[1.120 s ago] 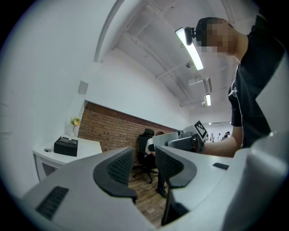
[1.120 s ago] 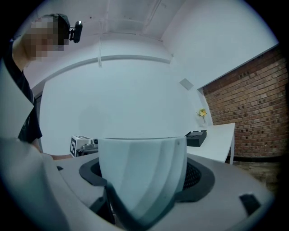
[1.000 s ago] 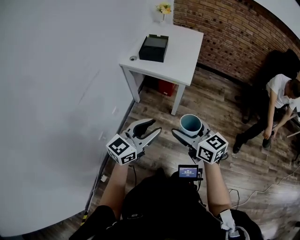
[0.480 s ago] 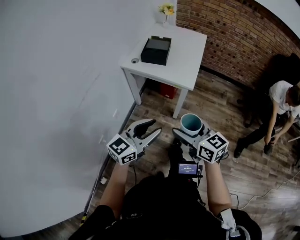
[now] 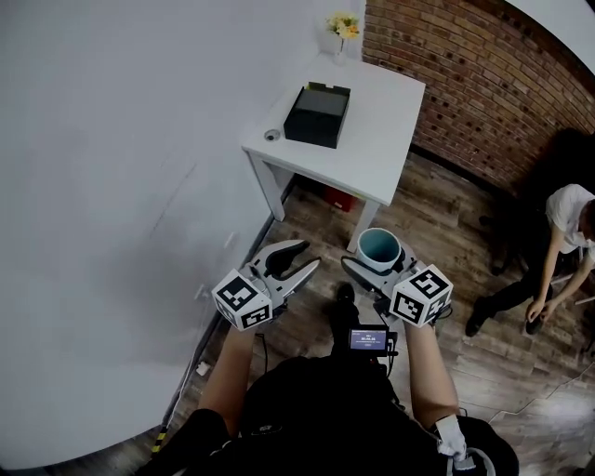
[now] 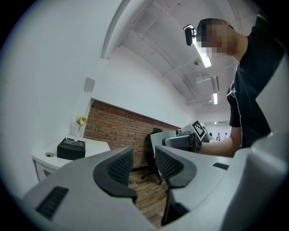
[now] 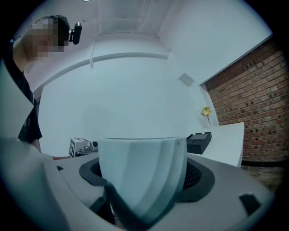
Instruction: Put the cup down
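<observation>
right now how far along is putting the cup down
Done: the cup sits upright, gripped in the right claw. In hand: it hangs over the wooden floor, short of the white table. Left: set it down and release. The left claw is open, empty.

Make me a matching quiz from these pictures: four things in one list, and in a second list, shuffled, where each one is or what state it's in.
Things:
1. cup
2. black box
3. flowers
4. left gripper

Places or states:
A. jaws apart, nothing between them
B. at the far corner of the white table, next to the brick wall
C. clamped between the jaws of the right gripper
D. lying on the white table, towards its left side

Pairs: 1-C, 2-D, 3-B, 4-A
</observation>
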Tool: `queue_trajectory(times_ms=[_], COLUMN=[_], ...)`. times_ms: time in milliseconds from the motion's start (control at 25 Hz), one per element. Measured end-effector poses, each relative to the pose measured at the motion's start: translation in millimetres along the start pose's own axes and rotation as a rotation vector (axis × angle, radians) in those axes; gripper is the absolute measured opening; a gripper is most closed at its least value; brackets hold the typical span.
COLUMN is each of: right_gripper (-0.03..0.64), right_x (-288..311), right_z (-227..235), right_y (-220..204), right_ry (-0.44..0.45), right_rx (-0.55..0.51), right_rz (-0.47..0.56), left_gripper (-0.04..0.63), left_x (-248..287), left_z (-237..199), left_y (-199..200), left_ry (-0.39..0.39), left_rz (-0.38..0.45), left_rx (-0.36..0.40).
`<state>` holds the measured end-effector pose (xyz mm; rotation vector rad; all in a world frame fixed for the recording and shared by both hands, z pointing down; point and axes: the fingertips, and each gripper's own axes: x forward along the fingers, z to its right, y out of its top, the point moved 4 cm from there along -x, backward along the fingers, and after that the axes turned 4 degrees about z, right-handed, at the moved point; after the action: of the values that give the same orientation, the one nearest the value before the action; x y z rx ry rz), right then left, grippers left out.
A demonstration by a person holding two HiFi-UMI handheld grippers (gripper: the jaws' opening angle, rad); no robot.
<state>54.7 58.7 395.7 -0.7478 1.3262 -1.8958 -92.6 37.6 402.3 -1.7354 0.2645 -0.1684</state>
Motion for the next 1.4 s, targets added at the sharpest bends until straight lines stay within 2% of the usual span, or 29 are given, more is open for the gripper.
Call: queue_trajectory(times_ms=[760, 1040, 1400], right_gripper=[0.411, 0.411, 0.411], right_x=[100.3, 132.1, 160.1], right_z=[179.1, 214.9, 232.3], right_y=[66.8, 76.9, 82.3], right_ry=[0.115, 0.171, 0.21], right_rx=[0.026, 0.031, 0.038], right_rz=[-0.035, -0.045, -0.063], left_gripper=[0.16, 0.16, 0.16], left_x=[145.2, 171.2, 175.4], left_z=[-147.1, -185.4, -213.7], left_y=[28.3, 34.7, 32.3], left_ry=[0.099, 0.139, 0.184], left_rz=[0.012, 0.021, 0.01], left_rx=[-0.02, -0.015, -0.035])
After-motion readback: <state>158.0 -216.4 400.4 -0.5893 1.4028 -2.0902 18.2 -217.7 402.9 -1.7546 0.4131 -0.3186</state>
